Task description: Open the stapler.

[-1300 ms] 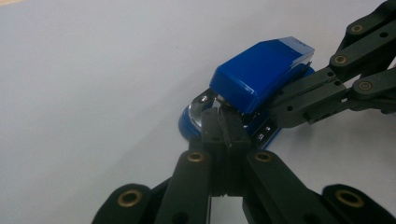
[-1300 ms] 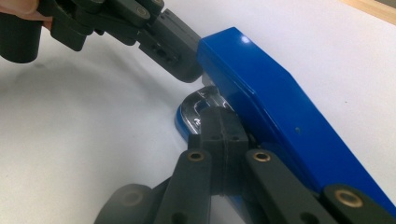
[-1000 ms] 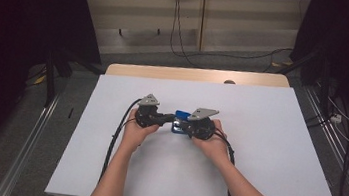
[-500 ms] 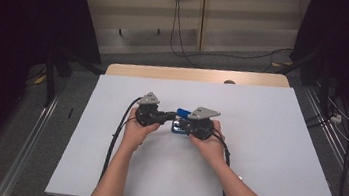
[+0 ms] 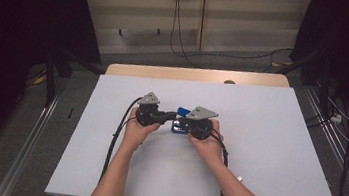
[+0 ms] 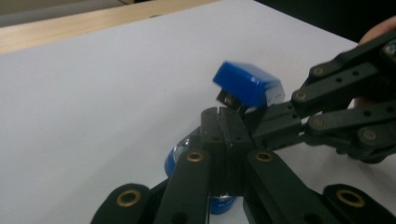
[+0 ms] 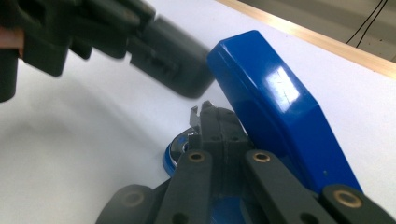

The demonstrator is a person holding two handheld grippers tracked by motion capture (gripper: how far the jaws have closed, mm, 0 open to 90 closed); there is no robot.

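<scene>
left tongs (image 6: 224,122): closed, nothing seen gripped | right tongs (image 7: 212,123): closed, grip cannot be told | risk: blue stapler (image 7: 275,107) may be tipped on counter (image 5: 283,141) if nudged

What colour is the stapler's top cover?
Glossy blue; the stapler's top cover shows best in the right gripper view.

light: dim, dark edges | glare: blue stapler (image 7: 275,112) | blur: near jaws

A white table (image 5: 266,154) carries a blue stapler (image 5: 178,127) mid-surface.
</scene>
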